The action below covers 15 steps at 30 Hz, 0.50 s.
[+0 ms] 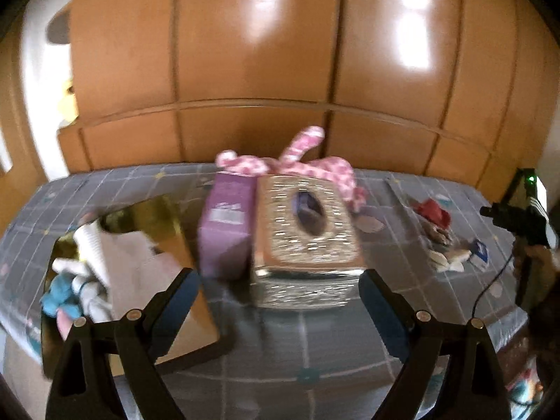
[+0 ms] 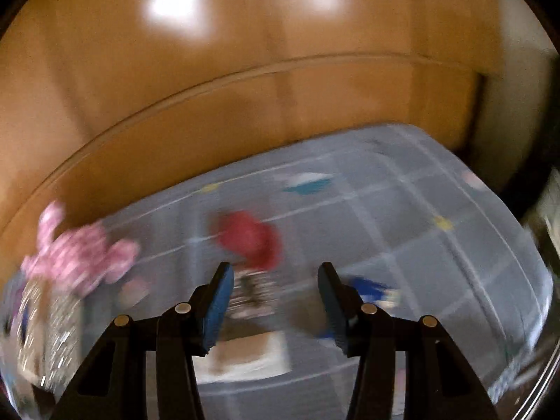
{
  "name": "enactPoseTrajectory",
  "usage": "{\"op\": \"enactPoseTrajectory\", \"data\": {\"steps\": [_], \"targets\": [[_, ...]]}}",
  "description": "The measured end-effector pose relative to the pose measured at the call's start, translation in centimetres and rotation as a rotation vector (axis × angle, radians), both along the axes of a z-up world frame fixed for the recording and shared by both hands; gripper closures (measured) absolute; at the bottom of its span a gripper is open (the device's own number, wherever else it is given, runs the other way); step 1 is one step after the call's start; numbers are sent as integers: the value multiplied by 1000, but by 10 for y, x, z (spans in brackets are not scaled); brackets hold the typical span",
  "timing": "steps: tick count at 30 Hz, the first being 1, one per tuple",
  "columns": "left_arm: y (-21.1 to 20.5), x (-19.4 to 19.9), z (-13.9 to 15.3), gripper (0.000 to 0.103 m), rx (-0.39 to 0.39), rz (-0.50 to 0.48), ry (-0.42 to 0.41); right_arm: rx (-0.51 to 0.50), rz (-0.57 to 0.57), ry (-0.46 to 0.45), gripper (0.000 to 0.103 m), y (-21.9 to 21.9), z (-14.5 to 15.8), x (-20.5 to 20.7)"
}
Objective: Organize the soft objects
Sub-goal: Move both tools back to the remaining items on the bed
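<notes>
On the grey checked bedsheet [image 1: 315, 343] a pink spotted plush [image 1: 301, 161] lies behind a purple box [image 1: 224, 231] and a glittery tissue box [image 1: 308, 231]. A gold tray [image 1: 168, 224] at the left holds a white cloth [image 1: 119, 255] and a blue-and-white plush [image 1: 66, 297]. My left gripper [image 1: 280, 294] stands open in front of the boxes and holds nothing. In the blurred right wrist view, my right gripper [image 2: 274, 280] is open above a red soft item [image 2: 250, 238], a patterned piece [image 2: 252, 297] and a pale piece [image 2: 245, 357]. A blue item [image 2: 371, 287] lies beside its right finger.
A glossy wooden headboard and wardrobe [image 1: 280, 70] close off the far side of the bed. The black body of the right-hand device [image 1: 525, 217], with a cable, shows at the right edge of the left wrist view. The pink plush [image 2: 77, 259] and tissue box [image 2: 45, 332] lie left of the right gripper.
</notes>
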<state>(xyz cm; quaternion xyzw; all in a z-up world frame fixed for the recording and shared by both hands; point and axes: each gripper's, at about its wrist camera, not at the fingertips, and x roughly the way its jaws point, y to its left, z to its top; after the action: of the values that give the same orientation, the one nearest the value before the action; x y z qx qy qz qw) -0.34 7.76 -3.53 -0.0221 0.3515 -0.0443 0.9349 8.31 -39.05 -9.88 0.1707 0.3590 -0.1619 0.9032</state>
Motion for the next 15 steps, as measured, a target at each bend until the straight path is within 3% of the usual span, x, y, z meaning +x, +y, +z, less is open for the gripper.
{"op": "enactPoseTrajectory", "data": {"steps": [4, 7, 15], "targets": [[-37, 11, -4, 10, 29, -100, 17, 160, -161, -17, 53, -45, -14, -14], [-65, 19, -9, 10, 29, -178, 32, 215, -217, -36, 53, -59, -17, -19], [-152, 43, -34, 10, 106, -403, 65, 318, -224, -46, 53, -64, -25, -19]]}}
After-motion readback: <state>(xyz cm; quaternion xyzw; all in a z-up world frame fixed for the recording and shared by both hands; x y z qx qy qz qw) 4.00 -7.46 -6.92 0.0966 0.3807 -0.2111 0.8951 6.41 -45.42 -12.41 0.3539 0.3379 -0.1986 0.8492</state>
